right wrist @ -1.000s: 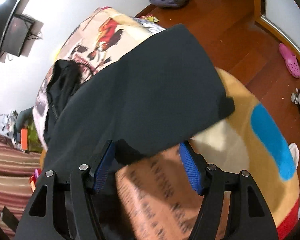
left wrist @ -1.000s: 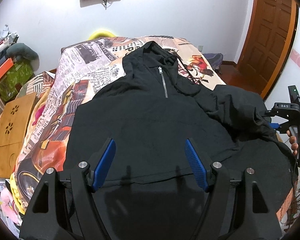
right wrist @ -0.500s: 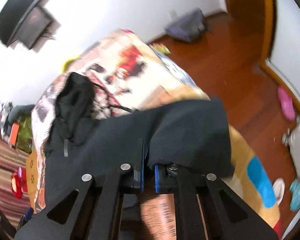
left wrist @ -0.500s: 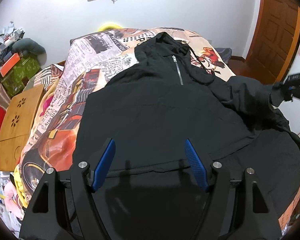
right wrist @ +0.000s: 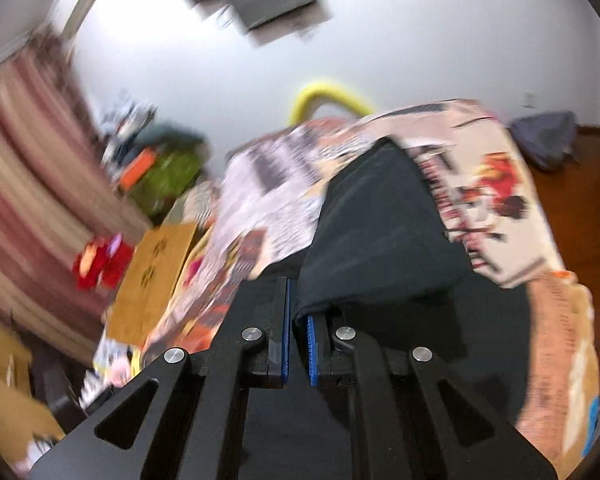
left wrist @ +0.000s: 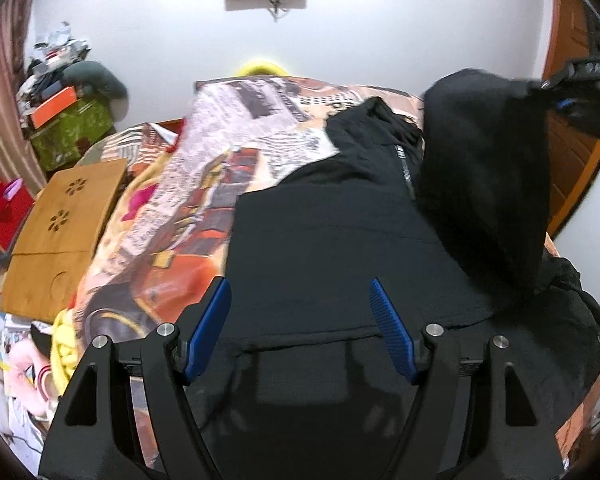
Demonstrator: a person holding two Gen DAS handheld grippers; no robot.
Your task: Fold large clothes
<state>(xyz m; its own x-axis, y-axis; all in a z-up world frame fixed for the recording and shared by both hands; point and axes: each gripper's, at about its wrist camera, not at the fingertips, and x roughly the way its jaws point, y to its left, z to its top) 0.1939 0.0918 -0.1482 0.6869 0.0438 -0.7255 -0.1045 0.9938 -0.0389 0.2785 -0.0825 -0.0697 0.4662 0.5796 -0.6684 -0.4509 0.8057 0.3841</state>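
**Right sleeve lifted for the fold across the body**

In the right wrist view the jaws of the right gripper (right wrist: 298, 336) are seen pressed together on a pinch of black cloth, which is the end of the sleeve (right wrist: 380, 240) of the black hoodie (left wrist: 332, 240). The left gripper (left wrist: 300, 328) is held with its jaws spread and nothing between them, above the hem region of the garment; no cloth is touched by its blue pads (left wrist: 210, 326).

The step in hand is judged to be the folding of the right sleeve inward. In the left wrist view the sleeve is seen raised clear of the bed (left wrist: 204, 184) and hung from the right gripper at the upper right. The next move would call for the sleeve to be carried across the chest, laid flat over the zipper (left wrist: 406, 168) line, and only then released; slack should be kept out, since the hanging cloth could bunch or twist.

The hoodie is spread front up on the printed bedcover, hood toward the wall, its body fairly smooth. Its right edge is rumpled near the bed's side.
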